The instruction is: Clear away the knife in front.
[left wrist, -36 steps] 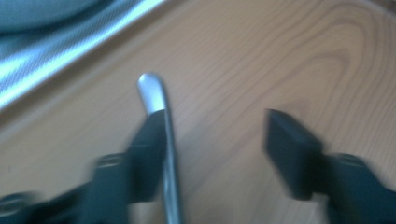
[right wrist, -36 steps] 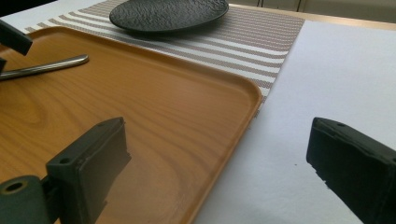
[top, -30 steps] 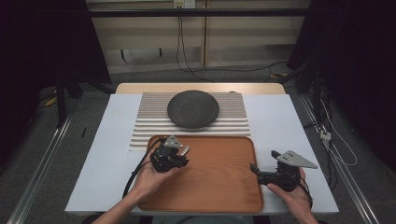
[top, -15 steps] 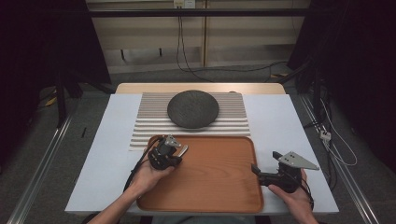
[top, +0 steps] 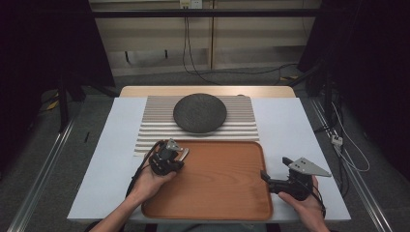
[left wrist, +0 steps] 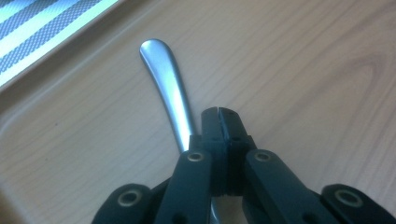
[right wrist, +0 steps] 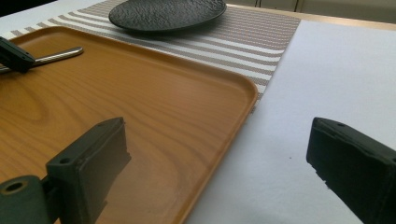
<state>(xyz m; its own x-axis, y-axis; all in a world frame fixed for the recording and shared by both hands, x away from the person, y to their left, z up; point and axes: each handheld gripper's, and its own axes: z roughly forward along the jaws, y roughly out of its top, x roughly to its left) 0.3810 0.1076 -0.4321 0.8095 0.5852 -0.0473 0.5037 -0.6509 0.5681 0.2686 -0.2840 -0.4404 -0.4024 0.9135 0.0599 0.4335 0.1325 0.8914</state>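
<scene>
Left gripper view: left gripper [left wrist: 218, 112] closed beside metal handle [left wrist: 167, 88]

**What the views leave out**

In the left gripper view, the metal handle [left wrist: 169, 100] runs down beside and under the left tool [left wrist: 218, 114], so its lower end is covered; whether it is a spoon, fork or knife cannot be told. The wooden tray [left wrist: 303, 70] is cut off on every side there. In the right gripper view, the right tool [right wrist: 224, 158] is cropped at the bottom and right edges, and the dark plate [right wrist: 168, 14] is clipped at the top.
</scene>
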